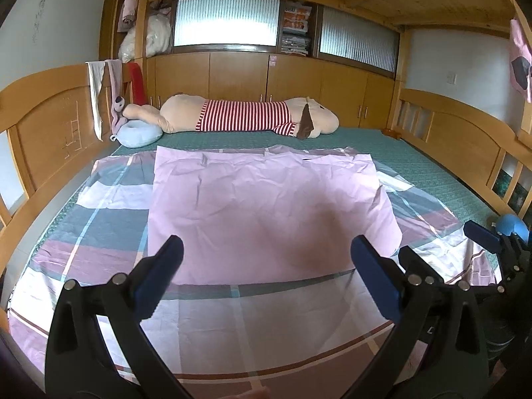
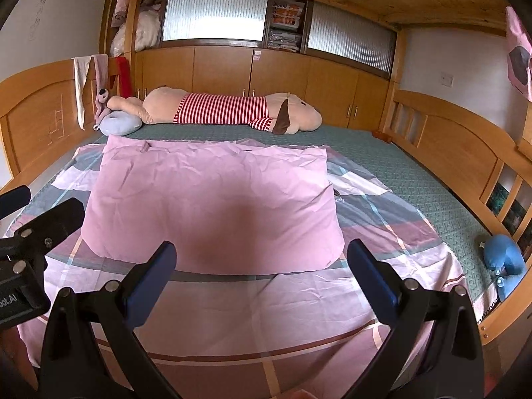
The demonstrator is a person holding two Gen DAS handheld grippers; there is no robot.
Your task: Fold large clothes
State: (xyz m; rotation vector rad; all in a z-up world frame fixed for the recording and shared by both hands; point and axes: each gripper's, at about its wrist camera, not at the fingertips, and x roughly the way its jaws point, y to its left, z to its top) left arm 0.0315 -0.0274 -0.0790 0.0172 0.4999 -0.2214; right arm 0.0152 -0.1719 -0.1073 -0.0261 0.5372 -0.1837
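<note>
While both grippers, left gripper [image 1: 266,256] and right gripper [image 2: 262,259], hang released, pink sheet [image 1: 266,206] lies flat ahead, folded, wrinkled, long axis running away.

Pink cloth [image 1: 266,206] on pink-grey plaid sheet [image 1: 109,232].

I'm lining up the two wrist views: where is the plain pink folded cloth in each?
Left wrist: pink cloth centre, slightly right.
Right wrist: pink cloth centre, slightly left.
Shared landmark: the striped plush toy lies beyond it in both.
</note>
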